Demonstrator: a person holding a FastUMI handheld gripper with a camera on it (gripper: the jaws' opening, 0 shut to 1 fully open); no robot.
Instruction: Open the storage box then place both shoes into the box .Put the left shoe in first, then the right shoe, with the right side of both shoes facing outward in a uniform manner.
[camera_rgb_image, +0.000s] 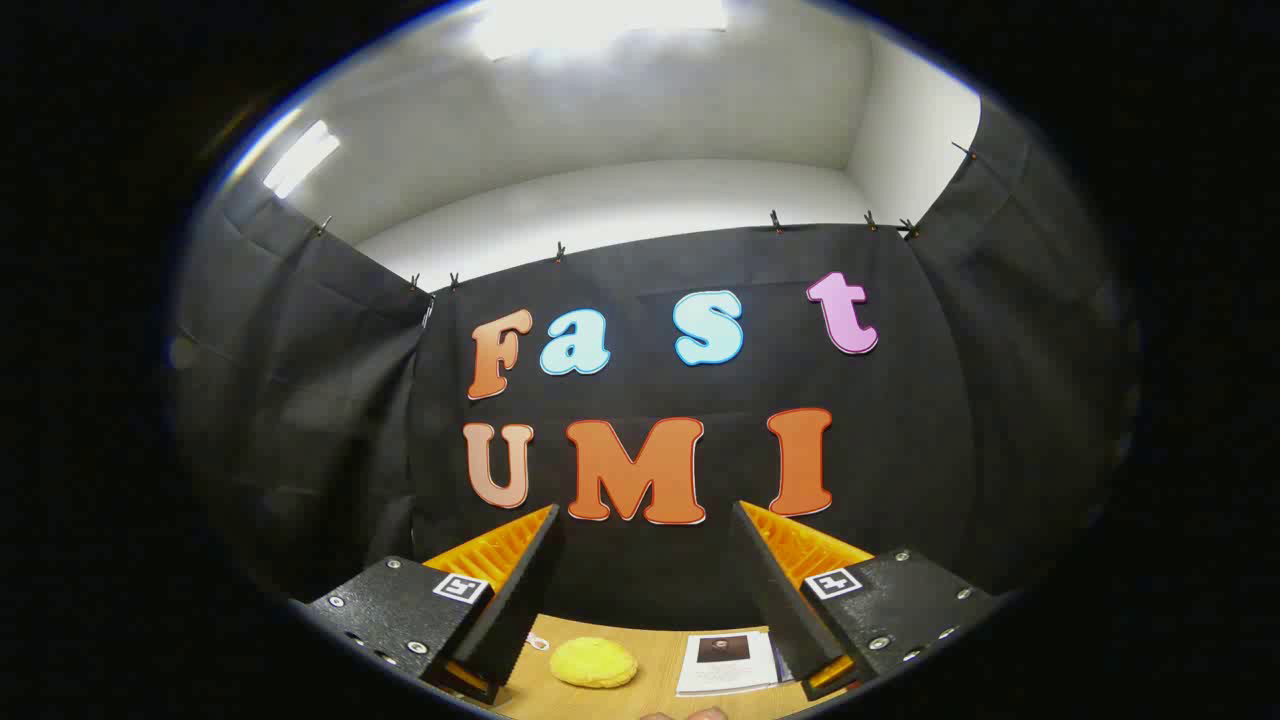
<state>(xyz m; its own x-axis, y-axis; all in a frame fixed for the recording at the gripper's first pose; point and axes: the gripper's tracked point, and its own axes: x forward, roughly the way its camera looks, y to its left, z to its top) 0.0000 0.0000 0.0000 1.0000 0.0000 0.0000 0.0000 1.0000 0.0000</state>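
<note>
Gripper view shows the gripper (645, 520) raised level toward the booth wall, fingers spread wide, grasping nothing, above the table (660, 650).

1. Gripper (645, 520): 1, its two fingers spread apart, nothing between them.
2. Yellow sponge (593, 662): 1, on wooden table (655, 640), 6 o'clock of fingers.
3. Booklet (727, 662): 1, at 3 o'clock of sponge.
</note>
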